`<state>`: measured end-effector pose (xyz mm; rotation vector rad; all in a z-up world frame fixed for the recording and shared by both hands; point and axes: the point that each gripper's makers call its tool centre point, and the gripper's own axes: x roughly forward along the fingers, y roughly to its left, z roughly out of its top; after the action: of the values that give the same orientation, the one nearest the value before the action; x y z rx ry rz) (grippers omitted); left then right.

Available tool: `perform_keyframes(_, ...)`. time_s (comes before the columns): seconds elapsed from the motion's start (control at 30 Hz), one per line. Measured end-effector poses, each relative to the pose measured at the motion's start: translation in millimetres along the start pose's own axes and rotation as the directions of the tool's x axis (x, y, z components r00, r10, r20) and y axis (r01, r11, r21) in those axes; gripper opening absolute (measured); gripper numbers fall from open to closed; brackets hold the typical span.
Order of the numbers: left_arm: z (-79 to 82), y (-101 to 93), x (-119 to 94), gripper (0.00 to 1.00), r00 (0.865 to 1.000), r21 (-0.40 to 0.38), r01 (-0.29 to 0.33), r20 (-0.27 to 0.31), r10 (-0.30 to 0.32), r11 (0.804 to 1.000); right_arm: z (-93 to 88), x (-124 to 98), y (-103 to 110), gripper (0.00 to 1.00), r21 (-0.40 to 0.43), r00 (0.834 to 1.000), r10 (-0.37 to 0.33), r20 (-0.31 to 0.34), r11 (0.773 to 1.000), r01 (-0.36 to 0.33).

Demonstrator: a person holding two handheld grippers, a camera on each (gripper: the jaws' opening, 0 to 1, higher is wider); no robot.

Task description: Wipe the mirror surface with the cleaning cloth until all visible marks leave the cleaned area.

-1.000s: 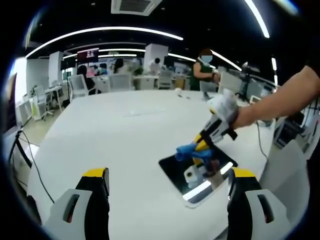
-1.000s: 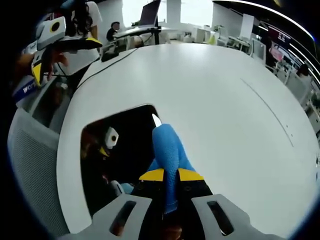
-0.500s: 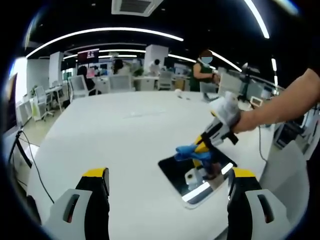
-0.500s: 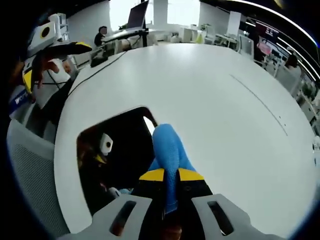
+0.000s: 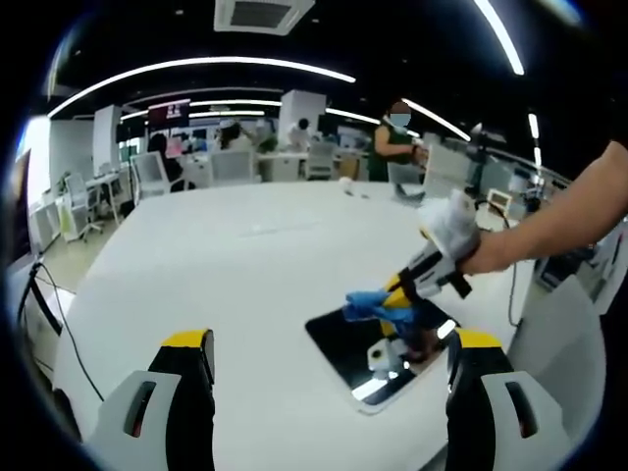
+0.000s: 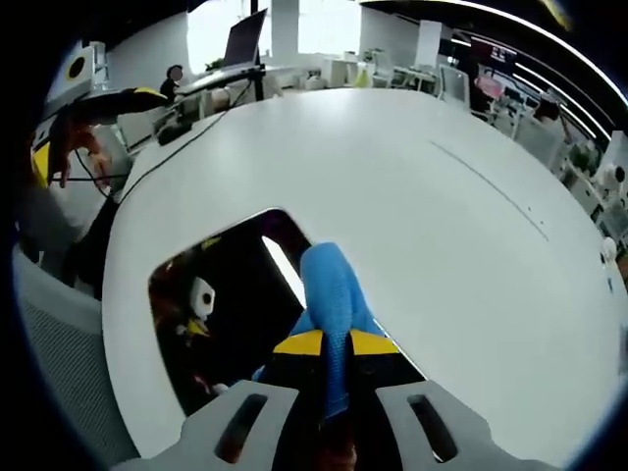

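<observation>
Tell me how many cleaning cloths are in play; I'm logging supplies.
1. The blue cleaning cloth is pinched in the right gripper, its free end over the mirror on the white table.

I could read no text in either view. A hanging screen [image 5: 169,114] far across the office showed a red band with pale marks, too small and blurred for me to make out.

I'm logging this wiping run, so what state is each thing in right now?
Right gripper: shut on the blue cloth.
Blue cloth: bunched, pressed on the mirror.
Mirror: flat on the white table, reflecting ceiling lights.
Left gripper: open, holding nothing.
</observation>
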<state>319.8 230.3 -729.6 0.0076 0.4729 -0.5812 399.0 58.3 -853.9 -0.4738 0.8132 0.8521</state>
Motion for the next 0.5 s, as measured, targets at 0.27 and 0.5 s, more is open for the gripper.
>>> perform_keyframes(0.27,1.0,-0.4,-3,1.00,1.000,0.005,-0.001,0.003,0.001,1.000,-5.9,-5,4,0.02,0.041,1.000,-0.028,0.014,0.999,0.027)
perform_keyframes(0.5,0.4,-5.0,-3,1.00,1.000,0.010,0.002,0.002,-0.002,1.000,-11.6,-10,11,0.02,0.062,0.999,-0.043,0.018,0.997,0.042)
